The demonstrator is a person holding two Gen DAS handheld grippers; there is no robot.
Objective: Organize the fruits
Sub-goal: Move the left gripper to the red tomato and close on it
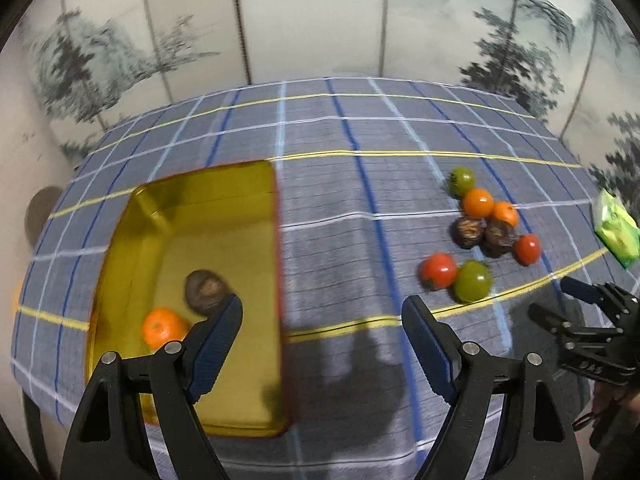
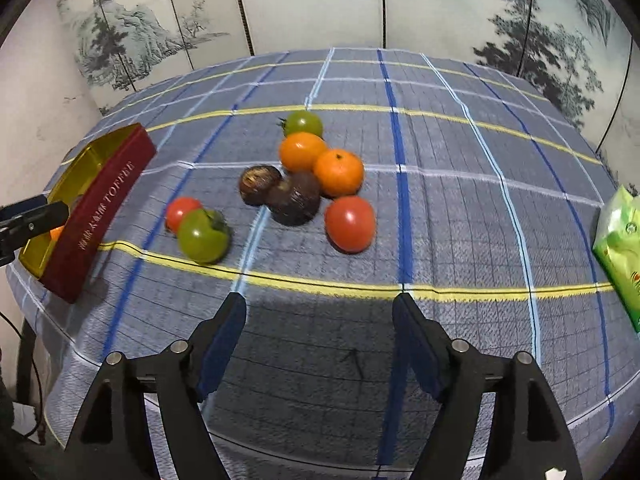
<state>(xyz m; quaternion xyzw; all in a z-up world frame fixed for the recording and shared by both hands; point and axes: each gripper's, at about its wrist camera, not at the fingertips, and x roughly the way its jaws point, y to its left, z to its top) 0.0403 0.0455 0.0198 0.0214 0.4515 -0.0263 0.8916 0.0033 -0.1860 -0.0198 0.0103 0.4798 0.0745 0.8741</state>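
Observation:
A gold-lined tin box (image 1: 224, 184) with red outer walls (image 2: 100, 208) sits on the left of the table. Inside lie an orange fruit (image 1: 162, 328) and a dark brown fruit (image 1: 206, 290). My left gripper (image 1: 322, 318) is open and empty over the box's right edge. A pile of fruit lies to the right: green tomatoes (image 2: 202, 236), red tomatoes (image 2: 350, 222), oranges (image 2: 338, 172) and dark brown fruits (image 2: 294, 198). My right gripper (image 2: 320, 314) is open and empty, in front of the pile. It also shows in the left wrist view (image 1: 568, 308).
A blue plaid cloth (image 2: 460, 200) covers the table. A green packet (image 2: 620, 256) lies at the right edge. A painted folding screen (image 2: 312, 4) stands behind the table. The table's front edge is close to both grippers.

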